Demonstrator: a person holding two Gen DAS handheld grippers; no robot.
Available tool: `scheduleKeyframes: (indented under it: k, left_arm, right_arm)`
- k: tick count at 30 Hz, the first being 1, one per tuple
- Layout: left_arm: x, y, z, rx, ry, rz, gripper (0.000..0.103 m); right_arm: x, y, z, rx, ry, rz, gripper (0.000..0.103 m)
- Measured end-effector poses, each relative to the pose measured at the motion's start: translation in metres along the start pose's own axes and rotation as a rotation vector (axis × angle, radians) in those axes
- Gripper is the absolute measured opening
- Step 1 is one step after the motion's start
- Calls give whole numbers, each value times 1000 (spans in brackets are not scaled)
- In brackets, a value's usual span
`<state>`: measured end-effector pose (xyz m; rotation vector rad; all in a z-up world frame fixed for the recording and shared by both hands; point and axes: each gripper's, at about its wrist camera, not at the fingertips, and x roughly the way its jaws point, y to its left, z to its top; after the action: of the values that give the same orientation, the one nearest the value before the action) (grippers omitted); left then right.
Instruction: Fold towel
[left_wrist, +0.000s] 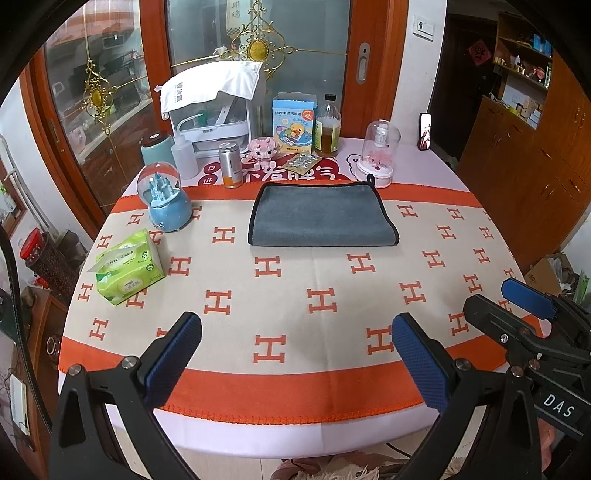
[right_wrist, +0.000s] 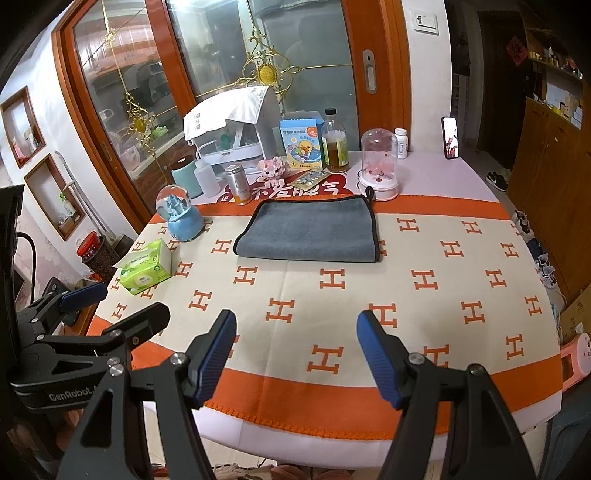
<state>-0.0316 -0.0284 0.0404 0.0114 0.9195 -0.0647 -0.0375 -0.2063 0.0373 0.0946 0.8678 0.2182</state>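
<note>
A round table (left_wrist: 332, 428) carries an orange-bordered cream cloth printed with orange H shapes (left_wrist: 321, 295), and on the far half of that cloth lies the grey microfibre towel with black edging (left_wrist: 321, 216). The towel lies flat as a rectangle, apparently doubled over, with its long axis running left to right, parallel to the cloth's far orange border. Its far edge sits right along that border, and a small black hanging loop (left_wrist: 370, 181) sticks out at the far right corner, pointing away from the cameras.

Between the towel's near edge and the near rim of the table the cloth lies bare, a broad open stretch. To the right of the towel the cloth is likewise open out to the right rim. On the left, a blue snow-globe music box (left_wrist: 166, 203) stands near the far left corner of the cloth, and a green pack of tissues (left_wrist: 127, 267) lies toward the left rim, both well apart from the towel. Just behind the towel's far edge a silver-and-orange canister (left_wrist: 229, 164) and a clear dome on a white base (left_wrist: 381, 153) stand close.

The left gripper (left_wrist: 295, 350) hangs over the near rim with its blue-padded tongs spread wide, holding nothing. The right gripper (right_wrist: 295, 354) does the same beside it, tongs wide and empty.
</note>
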Motion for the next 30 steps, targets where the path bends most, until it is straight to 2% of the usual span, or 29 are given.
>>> scheduleKeyframes:
  k: [30]
  left_arm:
    - [3,5,-1,-5,8,-4,102]
  right_arm:
    - [1,2,0,2,5,1,68]
